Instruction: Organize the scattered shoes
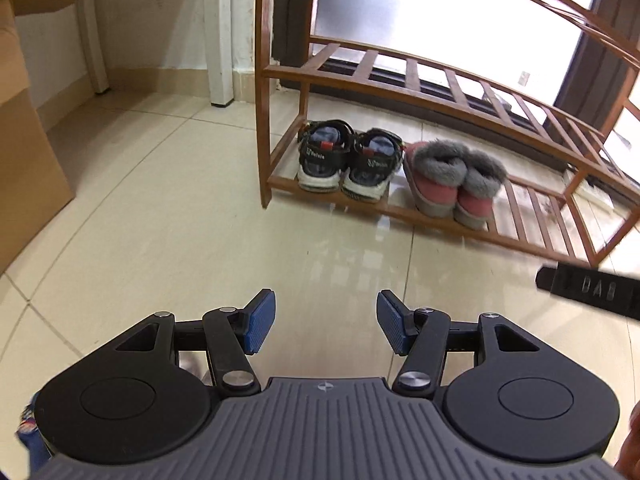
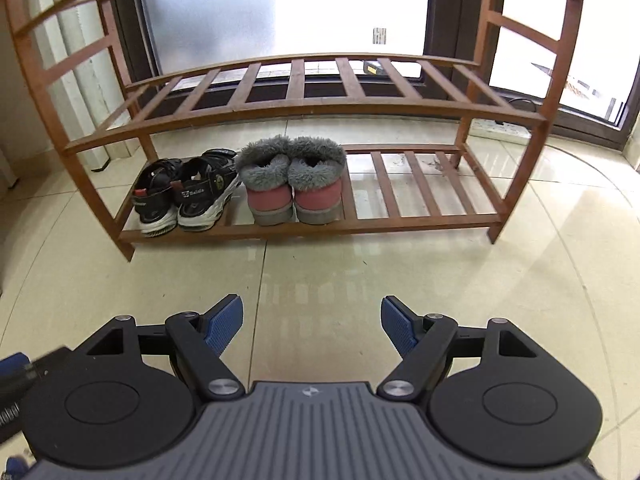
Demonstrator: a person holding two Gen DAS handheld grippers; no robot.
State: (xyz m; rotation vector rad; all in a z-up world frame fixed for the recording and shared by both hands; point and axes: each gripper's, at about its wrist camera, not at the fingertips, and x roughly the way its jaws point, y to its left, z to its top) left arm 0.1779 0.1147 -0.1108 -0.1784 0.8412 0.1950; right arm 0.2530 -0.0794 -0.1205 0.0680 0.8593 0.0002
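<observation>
A wooden shoe rack (image 2: pixel 304 104) stands on the tiled floor by a glass door. On its bottom shelf a pair of black sandals (image 2: pixel 184 196) sits at the left, with a pair of pink fur-lined slippers (image 2: pixel 296 184) beside it. The rack (image 1: pixel 400 84), sandals (image 1: pixel 348 160) and slippers (image 1: pixel 456 180) also show in the left wrist view. My left gripper (image 1: pixel 326 324) is open and empty above the floor in front of the rack. My right gripper (image 2: pixel 312 326) is open and empty, also back from the rack.
A cardboard box (image 1: pixel 24 152) stands at the left. A white post (image 1: pixel 218 32) stands by the wall. The right half of the rack's bottom shelf (image 2: pixel 420 188) holds no shoes. Part of the other gripper (image 1: pixel 588 290) shows at the right edge.
</observation>
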